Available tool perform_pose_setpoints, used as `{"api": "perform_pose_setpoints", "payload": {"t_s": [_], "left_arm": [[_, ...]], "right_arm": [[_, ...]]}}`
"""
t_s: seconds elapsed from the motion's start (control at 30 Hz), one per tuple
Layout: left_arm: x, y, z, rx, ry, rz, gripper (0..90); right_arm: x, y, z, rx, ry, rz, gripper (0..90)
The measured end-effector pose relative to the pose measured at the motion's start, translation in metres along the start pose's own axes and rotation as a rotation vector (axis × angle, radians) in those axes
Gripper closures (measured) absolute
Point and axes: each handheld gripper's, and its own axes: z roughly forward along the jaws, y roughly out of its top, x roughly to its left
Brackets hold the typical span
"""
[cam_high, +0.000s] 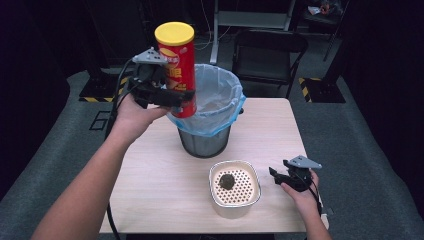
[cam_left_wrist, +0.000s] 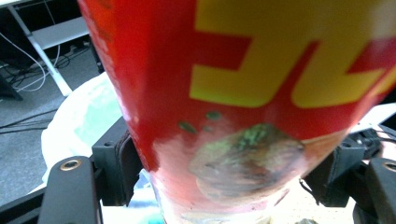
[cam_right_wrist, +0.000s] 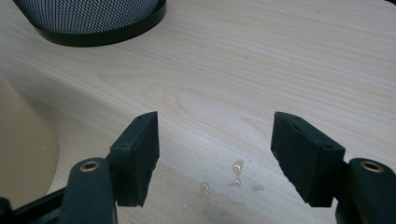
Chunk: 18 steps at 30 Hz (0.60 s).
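Observation:
A tall red chip can (cam_high: 177, 67) with a yellow lid stands upright in the air at the left rim of the mesh waste bin (cam_high: 205, 140), which is lined with a blue bag (cam_high: 220, 95). My left gripper (cam_high: 175, 97) is shut on the can's lower part; in the left gripper view the red can (cam_left_wrist: 243, 93) sits between both jaws, over the bag (cam_left_wrist: 79, 126). My right gripper (cam_high: 274, 176) rests open near the table's right front, beside a cream container (cam_high: 235, 207) with a perforated insert and a dark lump (cam_high: 227, 181). Its jaws (cam_right_wrist: 215, 158) hold nothing.
The light wooden table (cam_high: 150, 170) carries the bin at its back middle and the cream container at the front. A few water drops (cam_right_wrist: 233, 175) lie on the wood between my right jaws. A black folding chair (cam_high: 267, 52) stands behind the table.

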Motion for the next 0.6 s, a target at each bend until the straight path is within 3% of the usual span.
{"api": "perform_pose_setpoints", "payload": {"t_s": [0.3,0.6], "left_arm": [[-0.002,0.011,0.035,0.007,-0.004,-0.033,24.3],[0.006,0.013,0.061,-0.002,0.033,-0.081,24.2]], "right_arm": [[0.000,0.000,-0.001,0.001,0.001,0.003,32.1],[0.000,-0.001,-0.002,-0.001,0.003,0.009,32.1]]}}
